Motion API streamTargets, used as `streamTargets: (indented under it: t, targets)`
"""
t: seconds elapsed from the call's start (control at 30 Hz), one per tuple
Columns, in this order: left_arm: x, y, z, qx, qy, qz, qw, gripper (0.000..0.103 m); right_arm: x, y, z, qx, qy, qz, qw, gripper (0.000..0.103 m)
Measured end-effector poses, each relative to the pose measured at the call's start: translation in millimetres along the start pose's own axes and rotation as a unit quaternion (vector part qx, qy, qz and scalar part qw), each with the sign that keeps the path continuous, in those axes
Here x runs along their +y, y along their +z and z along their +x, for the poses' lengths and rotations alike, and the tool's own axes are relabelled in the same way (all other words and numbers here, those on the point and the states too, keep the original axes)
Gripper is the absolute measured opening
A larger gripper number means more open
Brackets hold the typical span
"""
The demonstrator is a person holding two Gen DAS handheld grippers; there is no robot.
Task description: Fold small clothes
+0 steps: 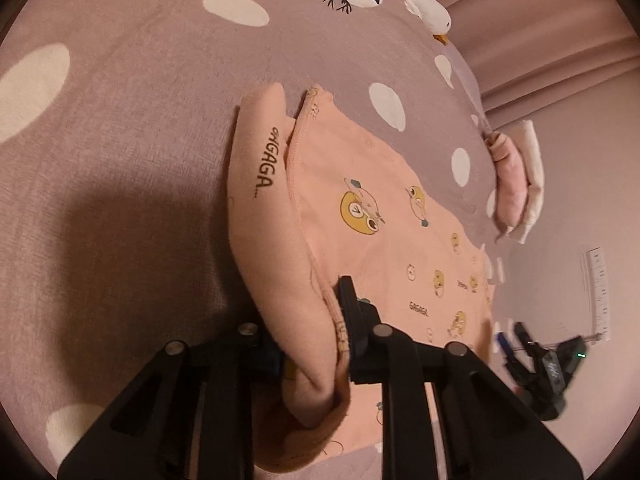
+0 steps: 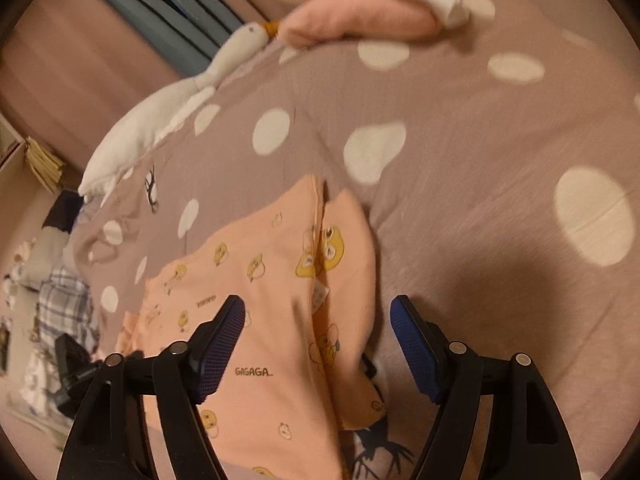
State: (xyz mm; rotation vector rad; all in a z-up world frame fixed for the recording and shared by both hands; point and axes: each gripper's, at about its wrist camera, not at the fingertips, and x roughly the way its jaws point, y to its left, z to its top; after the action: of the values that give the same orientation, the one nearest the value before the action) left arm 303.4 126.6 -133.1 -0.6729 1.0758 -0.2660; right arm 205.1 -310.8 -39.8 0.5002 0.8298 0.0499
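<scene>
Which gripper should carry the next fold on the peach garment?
Left, probably. The left gripper is already shut on a bunched edge of the peach garment, so it can carry that edge across. The right gripper is open above the garment and grips nothing.

The peach garment (image 1: 360, 208) is showing yellow cartoon prints; the mauve bed cover (image 1: 140, 120) is showing white dots.
</scene>
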Motion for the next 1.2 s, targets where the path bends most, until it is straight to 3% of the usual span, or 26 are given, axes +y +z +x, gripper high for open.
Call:
streamTargets:
  t: [0.07,0.17,0.3,0.4,0.53,0.63,0.77,0.93,1.0,1.07,1.2]
  targets:
    - [-8,-1,-1,-0.004,0.009,0.014,0.9998,0.018,11,-4,-5,-0.014,0.012,-0.027,0.999,0.076]
    - [-20,-2,-5,-0.012,0.008,0.027,0.9995,0.018,38,-16,1,0.008,0.057,-0.073,0.996,0.071]
    - [-45,-6,-10,-0.024,0.016,0.059,0.9979,0.018,77,-46,27,0.071,0.102,-0.133,0.983,0.041]
    - [-63,-8,-10,-0.029,0.024,0.079,0.9962,0.018,96,-70,47,0.102,0.098,-0.176,0.974,0.028]
    - [-91,-13,-7,-0.036,0.030,0.107,0.9931,0.018,100,-81,65,0.116,0.072,-0.194,0.971,0.027]
    - [-113,-19,-4,-0.039,0.028,0.133,0.9900,0.018,89,-69,56,0.120,0.104,-0.153,0.975,0.027]
    - [-153,-32,8,-0.033,0.036,0.185,0.9815,0.018,56,-49,39,0.096,0.151,-0.068,0.982,0.027]
    - [-197,-55,46,0.012,0.050,0.244,0.9685,0.019,25,-36,28,0.075,0.191,0.023,0.979,0.038]
    - [-205,-61,65,0.039,0.053,0.249,0.9662,0.031,13,-32,26,0.066,0.200,0.058,0.976,0.049]
    - [-207,-66,77,0.054,0.051,0.239,0.9681,0.056,2,-28,27,0.064,0.206,0.090,0.972,0.051]
    - [-211,-72,85,0.074,0.023,0.235,0.9688,0.067,-13,-28,31,0.072,0.218,0.134,0.964,0.054]
